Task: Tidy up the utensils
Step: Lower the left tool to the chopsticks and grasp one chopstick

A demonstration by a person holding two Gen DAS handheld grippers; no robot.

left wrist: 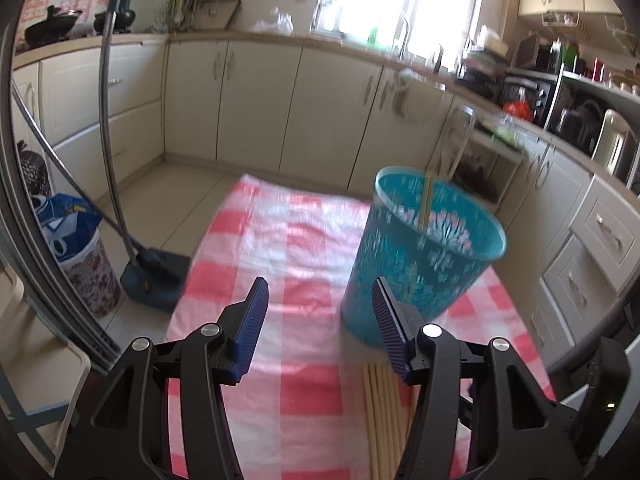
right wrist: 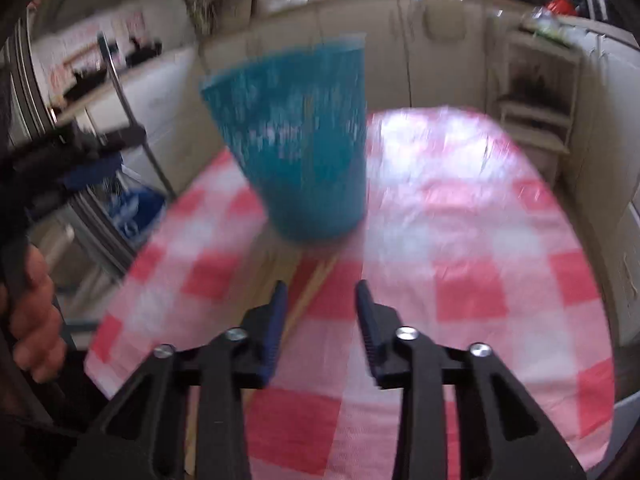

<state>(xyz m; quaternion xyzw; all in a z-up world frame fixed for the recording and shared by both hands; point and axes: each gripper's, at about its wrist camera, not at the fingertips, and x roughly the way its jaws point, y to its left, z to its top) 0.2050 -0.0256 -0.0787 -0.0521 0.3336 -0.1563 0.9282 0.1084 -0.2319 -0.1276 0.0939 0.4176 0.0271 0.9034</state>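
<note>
A teal perforated holder cup (left wrist: 424,256) stands on the red-and-white checked tablecloth (left wrist: 304,256), with one wooden chopstick (left wrist: 426,200) leaning inside it. Several wooden chopsticks (left wrist: 386,416) lie on the cloth in front of the cup, under my left gripper's right finger. My left gripper (left wrist: 320,320) is open and empty, just left of the cup. In the blurred right wrist view the cup (right wrist: 304,148) stands ahead, and chopsticks (right wrist: 310,292) lie on the cloth by the left finger. My right gripper (right wrist: 322,312) is open and empty above the cloth.
Cream kitchen cabinets (left wrist: 256,100) run around the table. A mop and dustpan (left wrist: 156,280) and a patterned bin (left wrist: 88,268) stand on the floor at the left. The left hand holding its gripper (right wrist: 32,300) shows at the left edge of the right wrist view.
</note>
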